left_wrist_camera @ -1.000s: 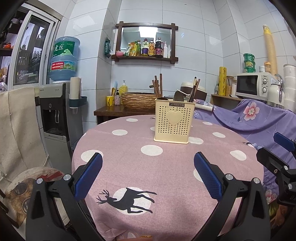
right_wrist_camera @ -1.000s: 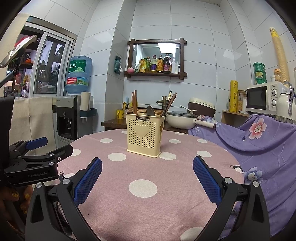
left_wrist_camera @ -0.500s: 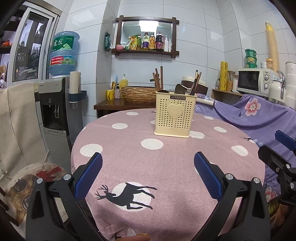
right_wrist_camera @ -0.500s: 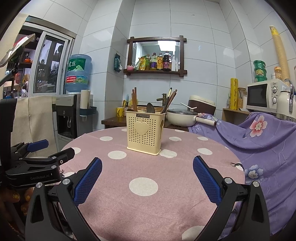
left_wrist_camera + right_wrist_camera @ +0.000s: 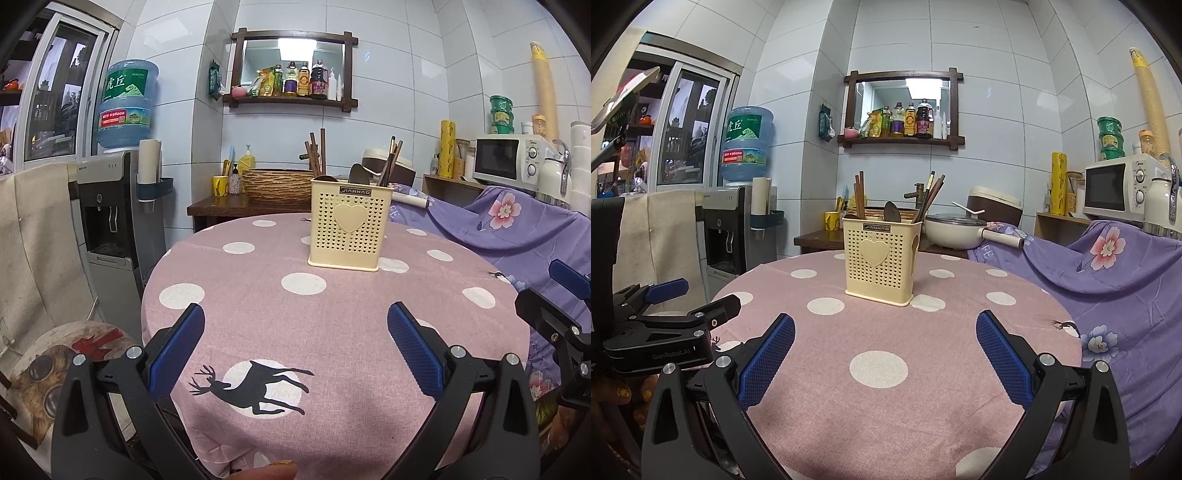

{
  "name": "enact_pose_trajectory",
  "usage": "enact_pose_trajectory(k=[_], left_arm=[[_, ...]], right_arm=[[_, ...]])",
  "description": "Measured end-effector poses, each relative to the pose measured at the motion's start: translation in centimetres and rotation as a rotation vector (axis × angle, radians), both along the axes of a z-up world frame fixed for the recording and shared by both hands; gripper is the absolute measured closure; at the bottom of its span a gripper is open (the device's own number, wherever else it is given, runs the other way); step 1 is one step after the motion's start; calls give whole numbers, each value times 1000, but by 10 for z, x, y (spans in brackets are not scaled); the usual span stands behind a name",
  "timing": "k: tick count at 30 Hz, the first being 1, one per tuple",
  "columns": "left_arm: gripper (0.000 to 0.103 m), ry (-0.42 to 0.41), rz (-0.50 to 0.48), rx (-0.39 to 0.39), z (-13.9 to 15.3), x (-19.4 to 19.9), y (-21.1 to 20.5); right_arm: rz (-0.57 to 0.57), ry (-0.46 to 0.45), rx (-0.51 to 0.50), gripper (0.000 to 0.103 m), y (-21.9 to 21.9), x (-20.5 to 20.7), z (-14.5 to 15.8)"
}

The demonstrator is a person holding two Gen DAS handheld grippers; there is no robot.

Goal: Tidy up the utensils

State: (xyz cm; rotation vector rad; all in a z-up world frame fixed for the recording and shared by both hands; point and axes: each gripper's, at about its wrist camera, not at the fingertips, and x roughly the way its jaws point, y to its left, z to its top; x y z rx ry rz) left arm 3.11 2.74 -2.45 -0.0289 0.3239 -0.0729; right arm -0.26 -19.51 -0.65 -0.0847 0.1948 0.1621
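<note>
Ahead of both grippers spread the round table (image 5: 258, 314) in its pink dotted cloth, bare near the fingers. Well beyond them stood the cream caddy (image 5: 881, 260), upright, with chopsticks (image 5: 860, 194) at its left, more (image 5: 929, 197) leaning at its right, and a spoon (image 5: 892, 213) between. The left gripper (image 5: 295, 347) and the right gripper (image 5: 885, 356) each hung spread wide, holding nothing. The light, tall caddy looked liable to tip or slide if a finger snagged a leaning stick on the way in.
</note>
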Motion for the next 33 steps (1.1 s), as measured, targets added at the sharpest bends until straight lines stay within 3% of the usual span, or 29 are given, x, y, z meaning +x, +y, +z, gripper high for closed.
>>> enact_pose_trajectory(k=[33], left_arm=[[6, 13, -5, 9, -1, -1, -3]], right_arm=[[4, 7, -2, 6, 2, -1, 1]])
